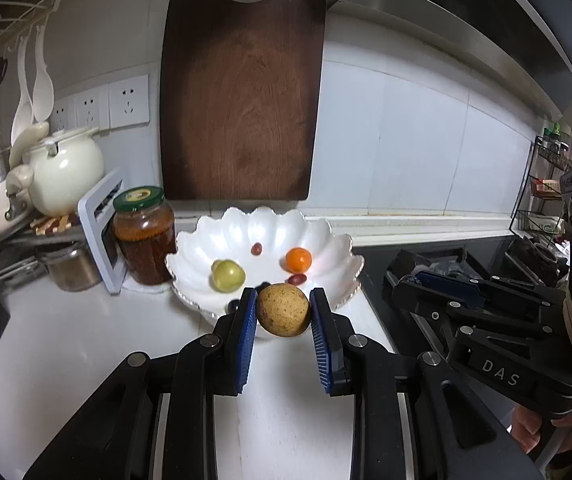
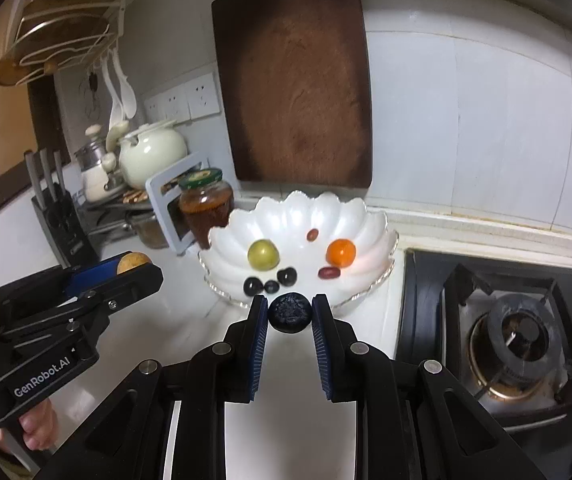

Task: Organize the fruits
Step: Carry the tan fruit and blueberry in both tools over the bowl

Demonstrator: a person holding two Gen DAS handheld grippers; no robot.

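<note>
The left gripper (image 1: 283, 312) pinches a round brown fruit (image 1: 283, 309) between its blue pads, and the right gripper (image 2: 289, 314) is closed on a dark wrinkled fruit (image 2: 289, 313). Both hang just short of the near rim of the white bowl (image 2: 374, 216), which lies straight ahead (the right one looks nearer its middle). Inside sit a green fruit (image 2: 263, 255), an orange one (image 2: 340, 252), small red ones and dark berries (image 2: 271, 282), so each load probably only has to travel forward over the rim before release

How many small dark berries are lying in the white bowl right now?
3, clustered at the bowl's front: one at the left, one in the middle, one behind on the right. The right gripper may hide others.
</note>
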